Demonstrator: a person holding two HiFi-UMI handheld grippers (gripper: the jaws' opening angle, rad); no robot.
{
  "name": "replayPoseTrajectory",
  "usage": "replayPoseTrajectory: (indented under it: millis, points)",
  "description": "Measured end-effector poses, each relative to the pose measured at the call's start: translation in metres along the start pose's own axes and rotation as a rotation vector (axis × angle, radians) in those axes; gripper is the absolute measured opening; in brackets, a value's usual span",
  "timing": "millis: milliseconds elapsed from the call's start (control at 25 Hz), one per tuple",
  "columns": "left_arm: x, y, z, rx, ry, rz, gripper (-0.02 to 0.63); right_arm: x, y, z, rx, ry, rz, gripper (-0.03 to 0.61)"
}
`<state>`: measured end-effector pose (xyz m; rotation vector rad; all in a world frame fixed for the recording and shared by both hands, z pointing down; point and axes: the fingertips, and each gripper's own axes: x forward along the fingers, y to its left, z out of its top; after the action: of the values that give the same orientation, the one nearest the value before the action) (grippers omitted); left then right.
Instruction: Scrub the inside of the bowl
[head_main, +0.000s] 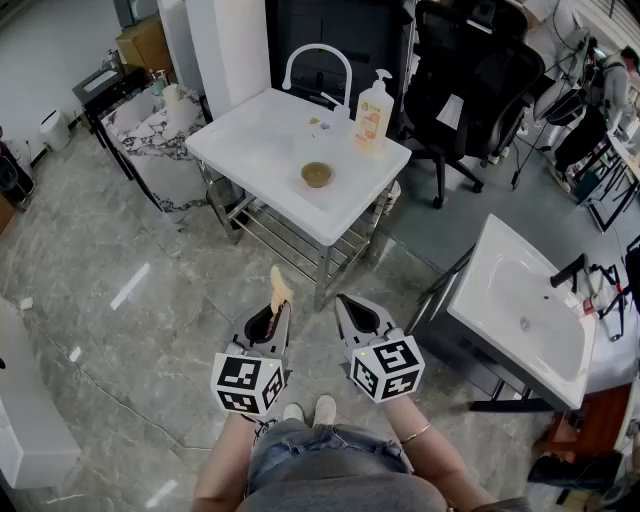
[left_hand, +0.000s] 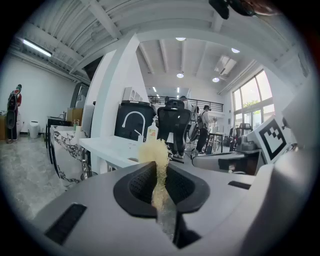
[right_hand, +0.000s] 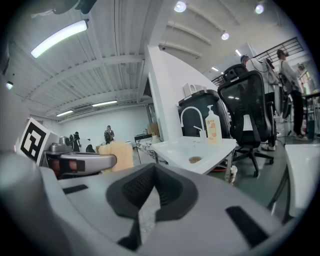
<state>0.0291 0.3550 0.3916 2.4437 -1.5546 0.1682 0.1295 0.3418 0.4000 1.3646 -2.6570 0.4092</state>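
Yellow sponge (head_main: 279, 287) sits clamped in the left gripper (head_main: 274, 312); the right gripper (head_main: 350, 312) is closed on nothing. The bowl (head_main: 317, 175) stands on the white counter (head_main: 258, 140), well apart from both. Scrubbing looks not yet begun; the approach likely comes next.

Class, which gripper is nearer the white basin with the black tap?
Right. The right gripper is to the left of the basin; the left gripper, holding a sponge, sits farther left still.
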Motion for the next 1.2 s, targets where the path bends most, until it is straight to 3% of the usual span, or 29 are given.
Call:
replayPoseTrajectory:
  millis: [1200]
  points:
    - [0.0,-0.026,0.011,0.034,-0.05,0.054,0.046,-0.019,-0.037,-0.011,0.063,0.004,-0.004,0.011]
